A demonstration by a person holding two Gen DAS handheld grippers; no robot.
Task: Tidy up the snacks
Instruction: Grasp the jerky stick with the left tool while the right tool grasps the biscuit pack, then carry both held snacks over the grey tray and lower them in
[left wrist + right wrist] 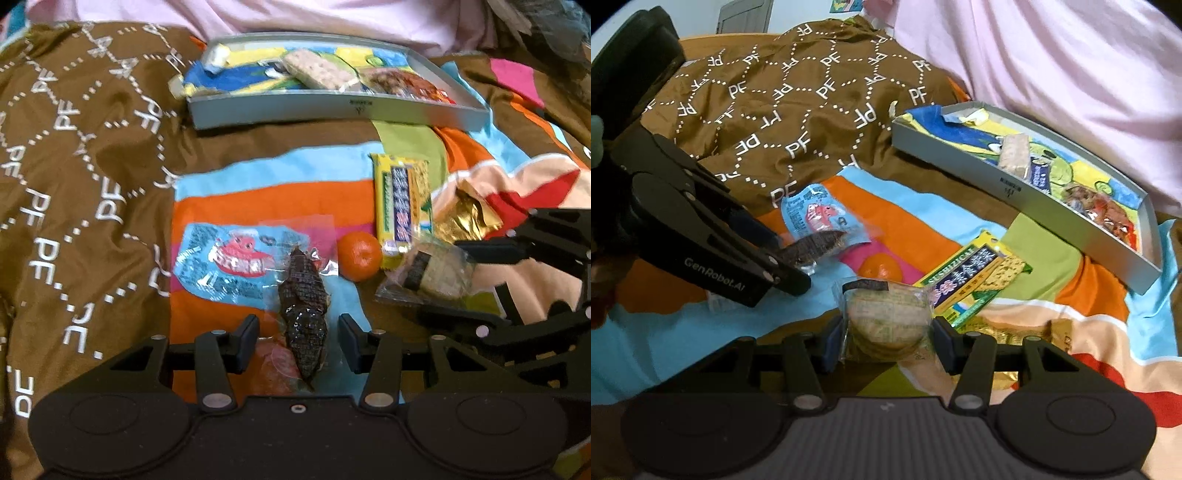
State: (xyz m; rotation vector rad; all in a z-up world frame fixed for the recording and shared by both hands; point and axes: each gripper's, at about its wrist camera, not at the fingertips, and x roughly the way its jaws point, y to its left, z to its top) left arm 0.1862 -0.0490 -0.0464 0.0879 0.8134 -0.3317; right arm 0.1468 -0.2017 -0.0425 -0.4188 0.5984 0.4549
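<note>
Straddling a dark brown glazed snack in a clear vacuum pouch (303, 325) with the left gripper (298, 341): jaws spread wide, pads apart from the pouch on both sides, nothing gripped. Bracketing a round pale biscuit in a clear wrapper with a black band (886, 321) with the right gripper (886, 341): blue-padded fingers (833, 341) sitting right at the wrapper's edges, but full clamping not being confirmed from this view, so grip state cannot be told.

Lying loose on the striped orange, blue and pink bedspread (229, 201) beyond the jaws:
- light blue foil packet with a red cartoon print (229, 262), partly under the dark snack's pouch
- small orange mandarin (360, 256), just beside the pouch
- yellow-green rectangular packet with a purple label (402, 206), near the mandarin
- crumpled gold foil wrapper (469, 214), near the right gripper

Sitting further back: shallow grey rectangular tray (332, 109), already holding a pale rectangular cracker bar (319, 70) and a reddish-brown packaged snack (402, 83) on a colourful liner. Brown quilted cover printed with white "PF" letters (74, 147) filling the left.

Judging progress: roughly a third done. Two or more items appearing trayed; about six remaining outside, two of them being addressed now.
</note>
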